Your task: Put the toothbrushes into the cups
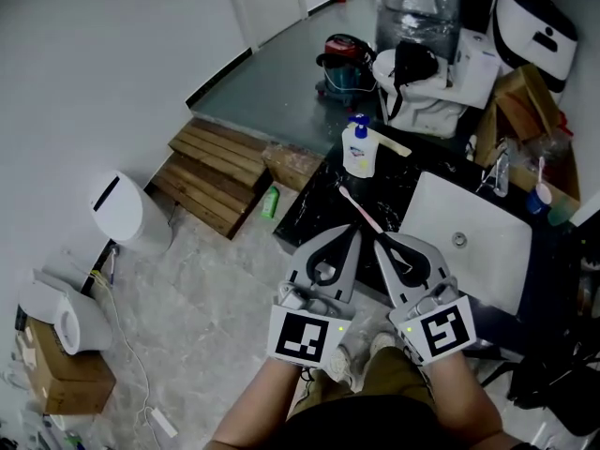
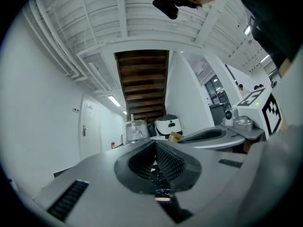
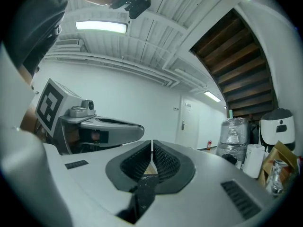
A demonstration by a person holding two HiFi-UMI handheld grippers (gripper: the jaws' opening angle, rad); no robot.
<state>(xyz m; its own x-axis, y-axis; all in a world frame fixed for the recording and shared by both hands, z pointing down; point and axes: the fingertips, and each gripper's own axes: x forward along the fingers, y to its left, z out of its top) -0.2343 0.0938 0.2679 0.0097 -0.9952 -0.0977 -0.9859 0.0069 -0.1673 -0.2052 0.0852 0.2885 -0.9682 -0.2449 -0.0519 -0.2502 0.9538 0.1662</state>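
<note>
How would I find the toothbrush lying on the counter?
Find the white sink set in the black counter. Left of it, the toothbrush lies flat on the dark stone. It is a thin pale stick, unlike the upright white pump bottle with a blue top standing behind it.

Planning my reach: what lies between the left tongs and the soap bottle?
Head view: a pink toothbrush on the black counter, short of the soap bottle.
</note>
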